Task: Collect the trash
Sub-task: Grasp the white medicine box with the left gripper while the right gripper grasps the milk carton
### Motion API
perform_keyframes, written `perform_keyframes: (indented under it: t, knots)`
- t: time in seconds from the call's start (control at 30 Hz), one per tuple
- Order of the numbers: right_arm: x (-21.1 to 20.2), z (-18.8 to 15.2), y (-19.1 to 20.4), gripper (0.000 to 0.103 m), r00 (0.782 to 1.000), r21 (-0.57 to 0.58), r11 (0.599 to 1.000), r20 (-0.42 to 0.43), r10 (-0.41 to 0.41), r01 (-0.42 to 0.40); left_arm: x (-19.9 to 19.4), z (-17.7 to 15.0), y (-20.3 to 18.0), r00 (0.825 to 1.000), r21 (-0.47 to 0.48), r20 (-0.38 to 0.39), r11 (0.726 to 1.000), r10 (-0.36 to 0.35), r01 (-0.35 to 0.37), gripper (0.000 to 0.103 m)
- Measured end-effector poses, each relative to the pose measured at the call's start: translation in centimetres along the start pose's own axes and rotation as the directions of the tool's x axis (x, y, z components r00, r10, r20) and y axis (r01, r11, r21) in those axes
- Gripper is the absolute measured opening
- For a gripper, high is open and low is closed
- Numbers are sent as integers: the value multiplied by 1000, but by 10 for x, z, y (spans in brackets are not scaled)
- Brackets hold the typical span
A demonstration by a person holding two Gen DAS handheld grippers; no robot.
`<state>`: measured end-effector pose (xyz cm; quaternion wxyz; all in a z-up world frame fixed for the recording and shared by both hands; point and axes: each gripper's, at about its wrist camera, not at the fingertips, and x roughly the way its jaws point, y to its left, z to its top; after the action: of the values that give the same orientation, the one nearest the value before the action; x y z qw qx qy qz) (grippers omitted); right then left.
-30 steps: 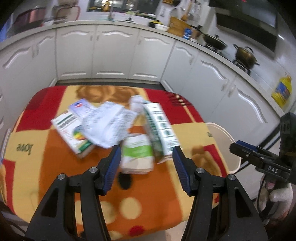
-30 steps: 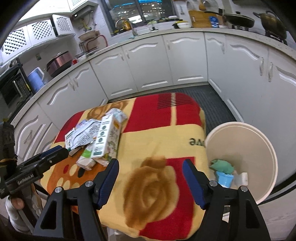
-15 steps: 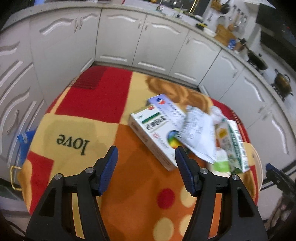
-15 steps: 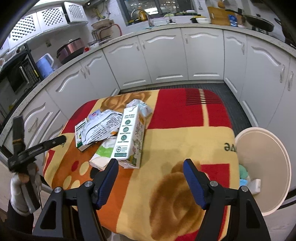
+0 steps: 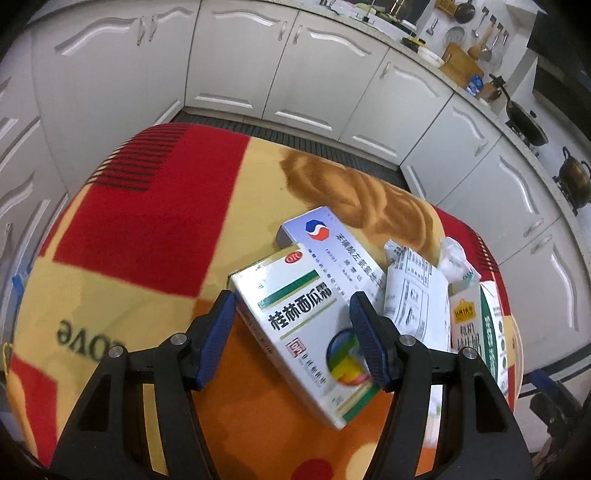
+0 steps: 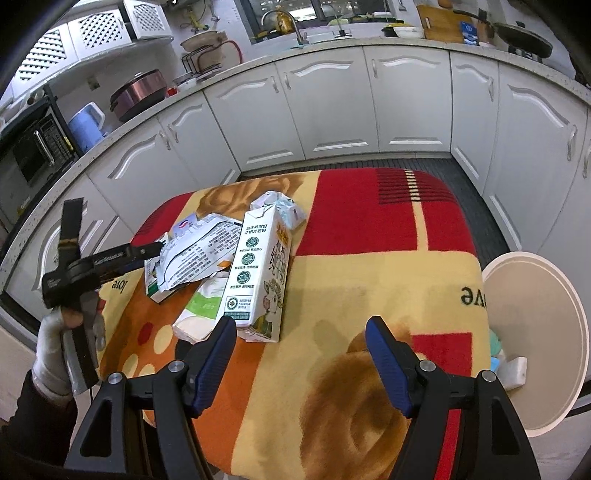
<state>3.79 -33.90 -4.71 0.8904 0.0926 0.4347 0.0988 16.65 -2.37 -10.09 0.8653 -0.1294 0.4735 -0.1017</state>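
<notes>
left tongs (image 5: 290,325) spread wide, astride green-striped box (image 5: 306,328) | right tongs (image 6: 299,350) wide, empty; milk carton (image 6: 258,273) just ahead-left | risk: box lies skewed, closing might pinch one corner and drop it short of bin (image 6: 561,302)

1. At your twelve o'clock, white cabinets (image 6: 332,110) curve around the room beneath a speckled countertop (image 6: 325,42).
2. Dark ribbed floor mat (image 6: 458,166) lies below them.
3. At ten o'clock stand a blue kettle (image 6: 88,123) and a microwave (image 6: 33,155).
4. At two o'clock, a pan (image 6: 524,35).
5. A red-and-yellow blanket (image 6: 369,258) covers the table.
</notes>
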Motion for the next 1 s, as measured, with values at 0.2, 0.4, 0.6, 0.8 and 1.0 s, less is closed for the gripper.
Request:
perform_keyframes:
  t: [0.2, 0.4, 0.6, 0.8, 1.0]
  knots:
    - [1, 1, -1, 70, 1000, -3, 1000, -1, 0, 0, 6, 6, 2, 1000, -2, -18, 1000, -9, 9, 63]
    - [7, 2, 4, 70, 1000, 1, 1000, -18, 18, -18, 9, 7, -5, 999, 24, -40, 1000, -8, 9, 63]
    - [4, 1, 14, 70, 1000, -24, 1000, -13, 16, -17, 9, 4, -6, 998, 55, -58, 998, -23, 27, 63]
    - [1, 1, 10, 71, 1000, -2, 1000, -2, 11, -11, -7, -13, 4, 990, 128, -133, 990, -44, 61, 63]
    - [2, 3, 18, 71, 1000, -5, 1000, 7, 30, -30, -30, -35, 14, 985, 128, -162, 989, -57, 79, 63]
